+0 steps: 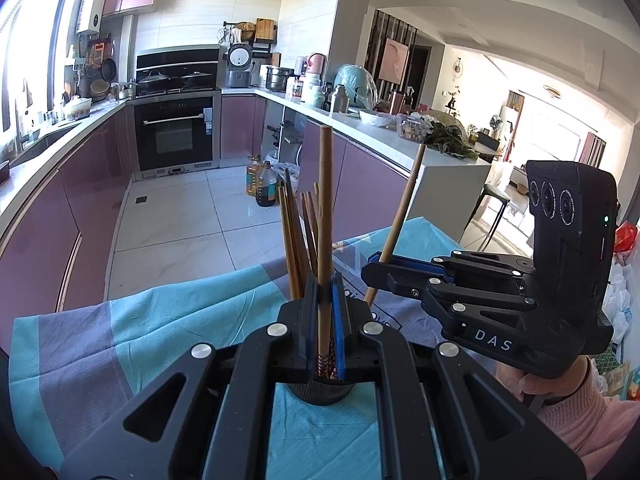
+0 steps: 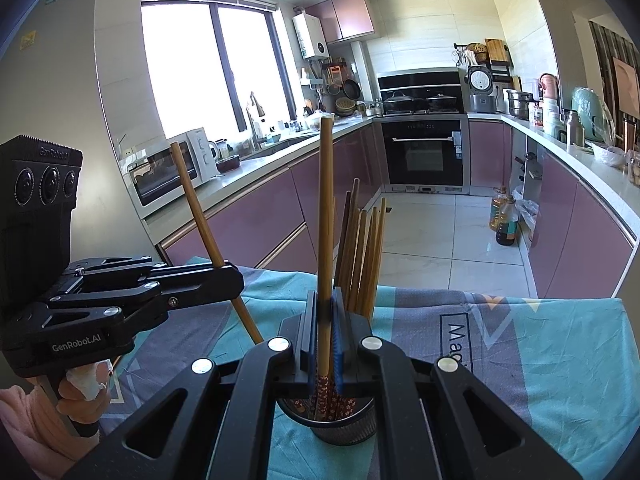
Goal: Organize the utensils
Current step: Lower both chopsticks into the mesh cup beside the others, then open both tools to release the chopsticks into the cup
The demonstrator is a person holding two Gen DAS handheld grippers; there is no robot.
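Left claw [image 1: 325, 312] clenched on one chopstick [image 1: 325, 200]; right claw [image 2: 325, 320] clenched on another [image 2: 326, 208]; both over the mesh holder [image 2: 344, 424] on the tabletop; light, stiff, slippery; grip mid-shaft.

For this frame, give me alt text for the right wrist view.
The right gripper jaws are shut on one upright chopstick over a dark mesh holder already holding several chopsticks. On the left, the left gripper grips another chopstick, tilted, above the blue cloth.

Black hand-held gripper [image 1: 325, 320], silver rivets, blue pads; other marked "DAS"; pink knit sleeve [image 1: 592, 420].
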